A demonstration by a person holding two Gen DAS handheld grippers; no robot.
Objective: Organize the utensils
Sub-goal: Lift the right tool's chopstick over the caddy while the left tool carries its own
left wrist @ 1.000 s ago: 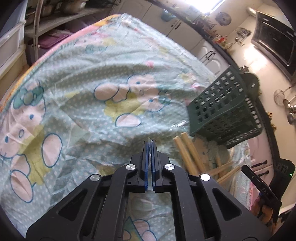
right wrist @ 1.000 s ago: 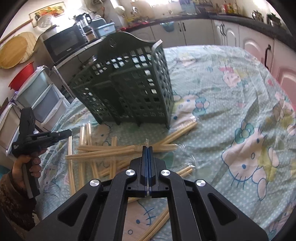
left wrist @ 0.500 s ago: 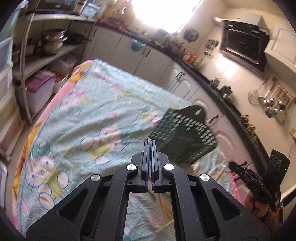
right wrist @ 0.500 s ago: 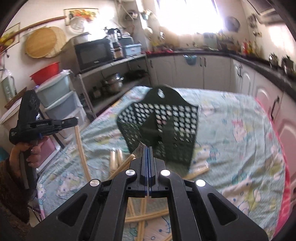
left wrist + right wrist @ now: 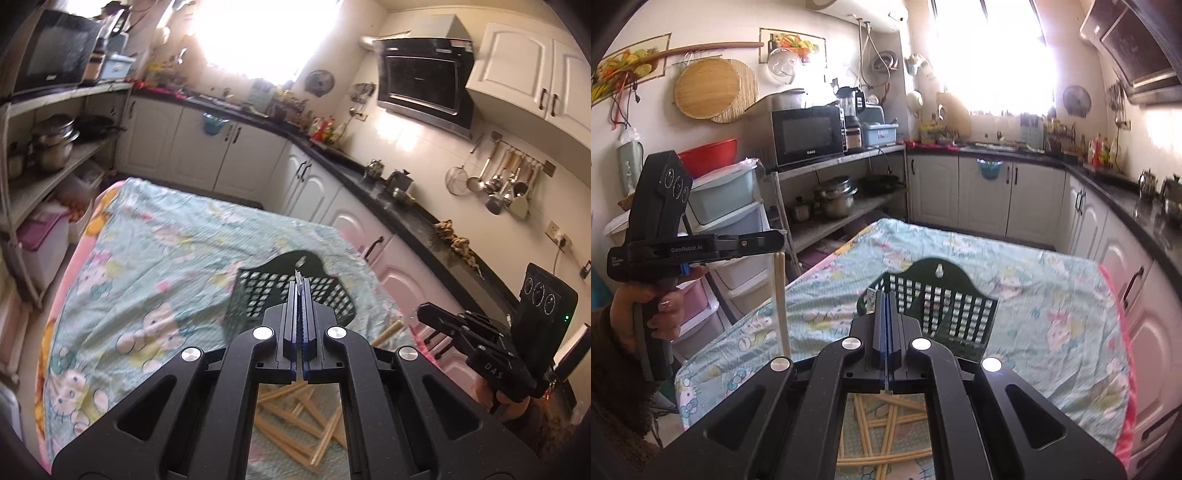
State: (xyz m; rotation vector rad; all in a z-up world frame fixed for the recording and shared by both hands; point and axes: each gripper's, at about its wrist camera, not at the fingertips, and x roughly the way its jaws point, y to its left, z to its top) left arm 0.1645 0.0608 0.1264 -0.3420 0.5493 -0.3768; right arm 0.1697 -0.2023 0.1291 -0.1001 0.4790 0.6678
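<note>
My left gripper point(image 5: 780, 240) is clamped shut on one chopstick point(image 5: 780, 295), gripped at its top end. The stick hangs almost straight down from the fingertips, long axis near vertical, its lower end over the near left edge of the cloth point(image 5: 166, 258). In the left wrist view it is hidden under the closed fingers.

The other chopsticks point(image 5: 882, 424) lie loose on the cloth below both grippers, crossing one another at many angles. One more stick end shows just right of the green basket point(image 5: 953, 306). The basket stands on the cloth beyond the pile, straight ahead of both sets of fingertips, its arched back panel with a hanging hole on the far side.

My right gripper point(image 5: 882, 297) is fully closed as well. A small clear scrap shows at its tip; I cannot tell whether it is pinched there.

The left gripper's side reads "GenRobot.AI", and a hand point(image 5: 653, 306) wraps its grip. The right gripper's body, seen from the left wrist, carries "DAS". The microwave point(image 5: 807, 134) has a logo I cannot read.
</note>
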